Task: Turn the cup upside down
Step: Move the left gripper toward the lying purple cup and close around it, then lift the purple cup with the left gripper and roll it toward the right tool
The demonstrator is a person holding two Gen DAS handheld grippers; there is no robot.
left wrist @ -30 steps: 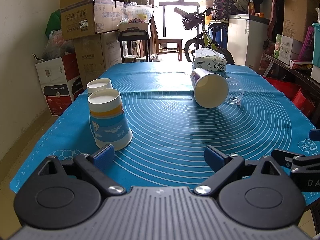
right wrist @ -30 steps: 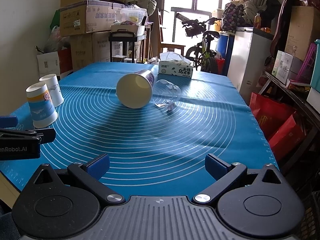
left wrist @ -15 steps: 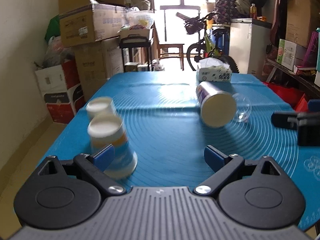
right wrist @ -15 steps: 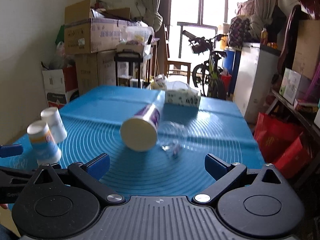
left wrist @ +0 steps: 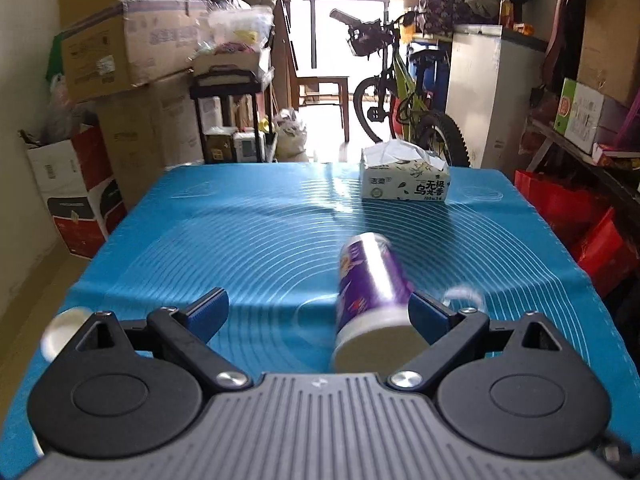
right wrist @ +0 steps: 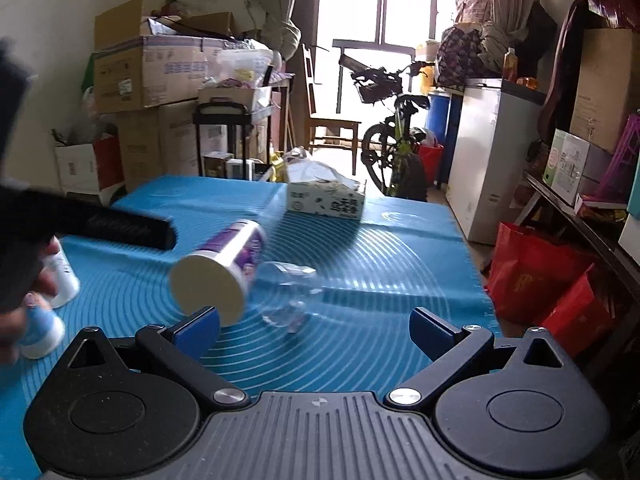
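A purple-and-white paper cup [left wrist: 370, 292] lies on its side on the blue mat [left wrist: 248, 240], its wide end toward the camera. My left gripper [left wrist: 318, 312] is open, and the cup lies between its fingers, close to the right finger [left wrist: 430, 312]. In the right wrist view the same cup [right wrist: 222, 266] lies left of centre, with a clear plastic cup [right wrist: 290, 294] on its side beside it. My right gripper [right wrist: 314, 326] is open and empty, just short of both. The left gripper's body [right wrist: 100, 224] shows dark at the left.
A tissue box [left wrist: 404, 178] stands at the far side of the mat. Two upturned paper cups [right wrist: 48, 300] stand at the mat's left edge. Cardboard boxes [left wrist: 132, 52], a bicycle [left wrist: 400, 100] and a white cabinet [left wrist: 488, 92] surround the table.
My left gripper has moved forward and right, so the lying purple cup now sits between its fingers. The right gripper has moved closer to the cups. Both views are blurred by motion.
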